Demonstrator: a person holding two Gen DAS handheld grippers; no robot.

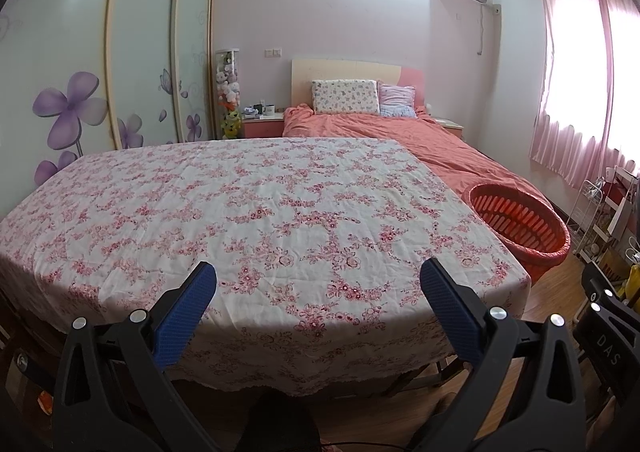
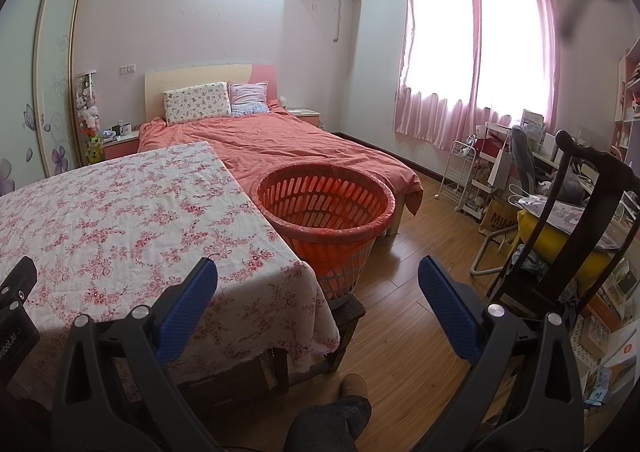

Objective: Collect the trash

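A table under a pink-flowered cloth (image 1: 256, 204) fills the left wrist view, and no trash shows on it. An orange slotted basket (image 2: 325, 208) lined with a thin bag stands at the table's right corner on a dark stool; it also appears as the basket (image 1: 520, 224) at the right of the left wrist view. My left gripper (image 1: 318, 272) hangs open over the table's near edge, nothing between its blue pads. My right gripper (image 2: 318, 272) is open too, held over the table corner and the floor in front of the basket.
A bed with an orange cover (image 2: 288, 148) lies behind the table. A dark wooden chair (image 2: 580, 220) with a yellow cushion, a white rack (image 2: 464, 176) and clutter line the right wall. Wood floor (image 2: 404, 292) lies between basket and chair. A person's leg (image 2: 332, 424) shows below.
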